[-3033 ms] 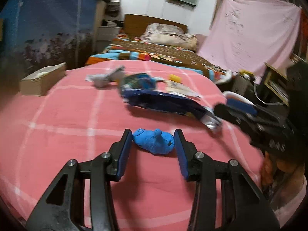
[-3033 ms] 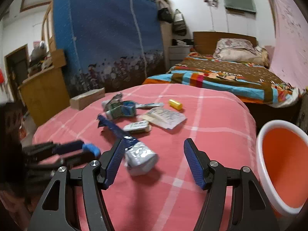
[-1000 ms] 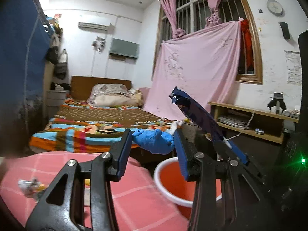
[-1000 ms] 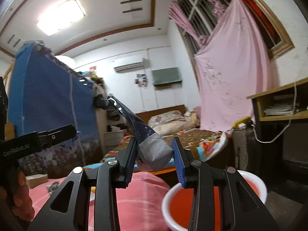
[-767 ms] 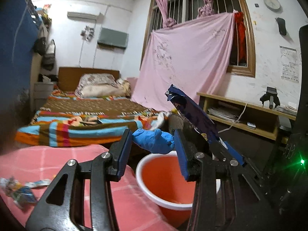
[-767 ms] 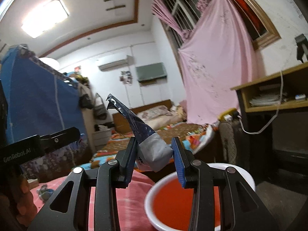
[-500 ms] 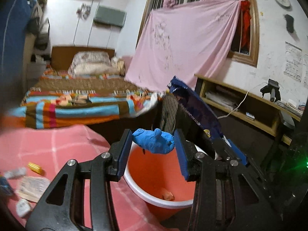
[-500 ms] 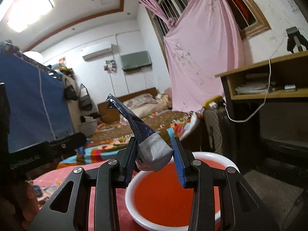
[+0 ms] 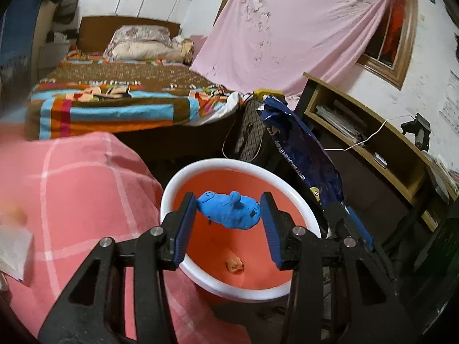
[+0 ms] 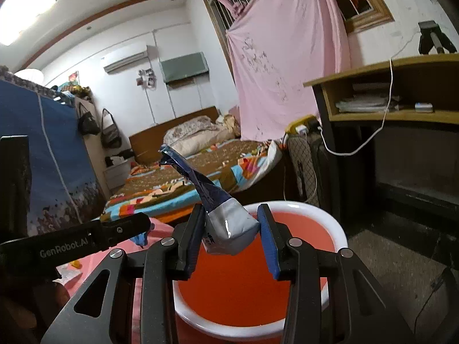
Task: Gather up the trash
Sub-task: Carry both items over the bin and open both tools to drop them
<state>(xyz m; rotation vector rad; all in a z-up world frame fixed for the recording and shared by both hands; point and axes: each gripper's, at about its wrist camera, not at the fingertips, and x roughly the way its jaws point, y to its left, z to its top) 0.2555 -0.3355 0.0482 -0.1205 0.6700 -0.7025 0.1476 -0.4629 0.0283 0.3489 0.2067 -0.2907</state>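
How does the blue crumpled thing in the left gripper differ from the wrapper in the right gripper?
The blue crumpled wad is one bright colour, rounded and compact; the dark blue and silver wrapper is long, its tail sticking up past the fingers. Both are clamped, left gripper and right gripper, over the orange bin.

My left wrist camera looks steeply down, close over the orange bucket (image 9: 178, 192) at lower centre, while my right looks flatter across the same bucket (image 10: 335, 229) from nearby, both sharing the bed (image 9: 114, 97) behind.
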